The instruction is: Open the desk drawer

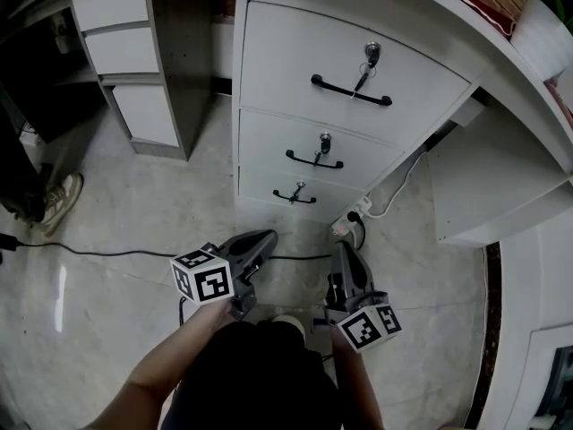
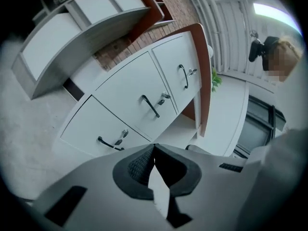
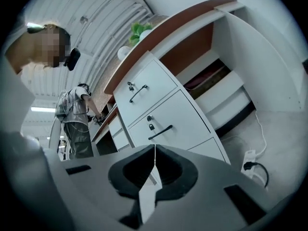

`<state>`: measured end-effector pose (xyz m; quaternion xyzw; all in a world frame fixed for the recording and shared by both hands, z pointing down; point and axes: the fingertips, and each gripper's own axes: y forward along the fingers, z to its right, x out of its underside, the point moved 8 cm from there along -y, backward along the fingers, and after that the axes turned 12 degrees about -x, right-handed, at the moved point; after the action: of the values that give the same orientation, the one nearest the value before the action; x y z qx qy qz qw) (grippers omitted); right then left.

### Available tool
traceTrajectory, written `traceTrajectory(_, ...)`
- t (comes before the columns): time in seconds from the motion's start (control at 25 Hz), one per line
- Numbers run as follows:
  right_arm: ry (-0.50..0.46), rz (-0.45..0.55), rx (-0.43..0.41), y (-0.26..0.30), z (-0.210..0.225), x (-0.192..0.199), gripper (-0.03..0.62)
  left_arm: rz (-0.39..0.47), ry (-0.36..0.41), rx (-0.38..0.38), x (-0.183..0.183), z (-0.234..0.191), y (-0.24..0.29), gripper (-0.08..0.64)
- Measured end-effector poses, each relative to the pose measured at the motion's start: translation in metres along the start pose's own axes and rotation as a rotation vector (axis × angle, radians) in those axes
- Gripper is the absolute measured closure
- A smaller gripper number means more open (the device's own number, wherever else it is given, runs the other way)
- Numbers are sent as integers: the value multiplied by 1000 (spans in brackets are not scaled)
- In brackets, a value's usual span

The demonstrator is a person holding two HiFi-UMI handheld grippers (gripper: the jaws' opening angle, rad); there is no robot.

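A white desk pedestal (image 1: 269,79) stands ahead with three closed drawers. Each has a black bar handle and a keyed lock: top handle (image 1: 351,90), middle handle (image 1: 314,159), bottom handle (image 1: 295,197). My left gripper (image 1: 266,236) and right gripper (image 1: 343,251) hang side by side low over the floor, a short way in front of the bottom drawer and apart from it. Both are shut with nothing between their jaws. In the left gripper view, the left gripper (image 2: 154,146) faces all three handles, the bottom one (image 2: 109,143) nearest. The right gripper (image 3: 154,147) faces the middle handle (image 3: 160,132).
A white power strip (image 1: 345,227) with a plug and cables lies on the floor at the pedestal's foot, between the grippers and the drawers. A second drawer unit (image 1: 121,52) stands at the left. A person's shoe (image 1: 58,200) is far left. Another person (image 3: 74,124) stands farther off.
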<state>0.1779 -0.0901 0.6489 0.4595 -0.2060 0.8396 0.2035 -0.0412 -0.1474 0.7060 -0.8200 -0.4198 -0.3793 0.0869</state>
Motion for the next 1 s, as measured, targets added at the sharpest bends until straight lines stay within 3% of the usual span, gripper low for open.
traceTrajectory(0.12,187,87,64,-1,17,12,575,-13,-78,11,5,-14,10,551)
traceTrajectory(0.2,302,145,78,4,26,19,575,15,-175,11,6,-25,17,551)
traceTrajectory(0.36,374,133,68,17,43,36,575,117,-398,14,7,-43,32,549)
traceTrajectory(0.52,489,130,115,25,66,63,574,118,-434,2,16,-54,46,549)
traceTrajectory(0.76,543,110,101,42,94,92,574,99,-562,-32,30,-79,64,549)
traceTrajectory(0.92,558,107,84,52,111,106,574,94,-563,-56,37,-99,75,546)
traceTrajectory(1.0,539,105,69,55,116,109,571,101,-610,-58,42,-108,79,543)
